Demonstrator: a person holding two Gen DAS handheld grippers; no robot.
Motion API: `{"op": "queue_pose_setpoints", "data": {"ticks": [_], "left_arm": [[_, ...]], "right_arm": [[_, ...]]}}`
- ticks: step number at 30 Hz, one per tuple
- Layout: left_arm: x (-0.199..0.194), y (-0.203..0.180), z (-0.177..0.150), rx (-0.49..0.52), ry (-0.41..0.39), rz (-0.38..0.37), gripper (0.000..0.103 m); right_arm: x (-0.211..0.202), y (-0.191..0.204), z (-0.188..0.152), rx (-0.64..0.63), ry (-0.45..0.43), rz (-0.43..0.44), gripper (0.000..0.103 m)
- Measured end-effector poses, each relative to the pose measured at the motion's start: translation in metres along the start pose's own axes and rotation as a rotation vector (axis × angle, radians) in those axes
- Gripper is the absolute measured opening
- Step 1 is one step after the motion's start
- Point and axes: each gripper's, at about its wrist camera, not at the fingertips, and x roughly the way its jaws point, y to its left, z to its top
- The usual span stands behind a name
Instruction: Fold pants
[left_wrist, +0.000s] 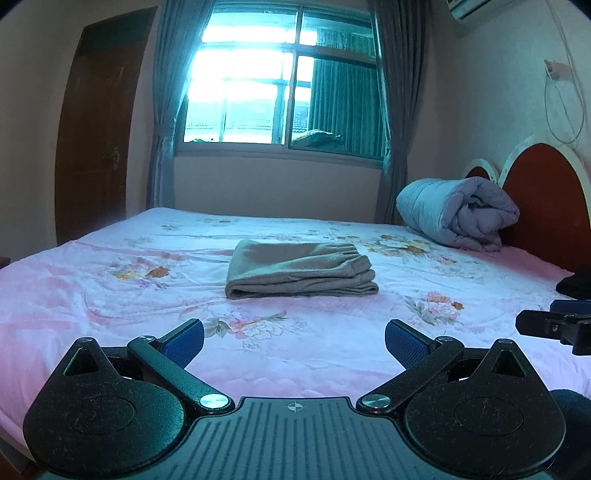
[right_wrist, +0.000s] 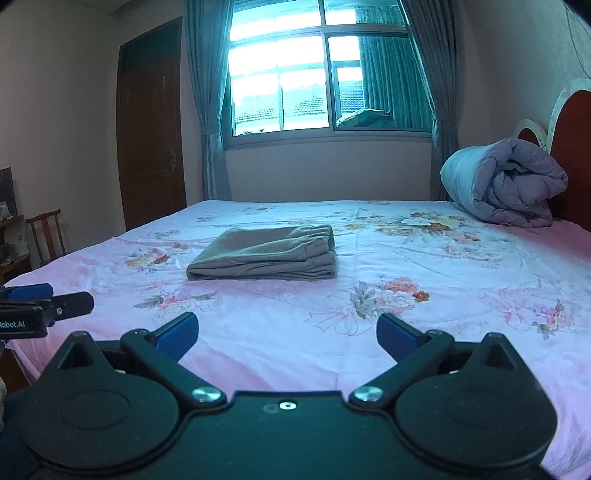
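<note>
Just one folded pants (left_wrist: 301, 268) bundle, two spread grippers (left_wrist: 294, 339).

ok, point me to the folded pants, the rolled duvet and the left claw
folded pants (left_wrist: 301, 269): left wrist view, top layer, near the middle.
rolled duvet (right_wrist: 502, 181): right wrist view, middle of the roll.
left claw (left_wrist: 294, 341): left wrist view, midway between its open blue tips.
</note>
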Motion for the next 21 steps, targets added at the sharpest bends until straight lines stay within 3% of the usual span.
{"op": "queue_pose_setpoints", "data": {"ticks": [21], "left_arm": [[-0.0055,-0.0068,-0.0012,0.036,-0.018,-0.006,0.103]], "right_arm": [[-0.0004,-0.0018,0.0007,0.004,0.001,-0.001,0.097]]}}
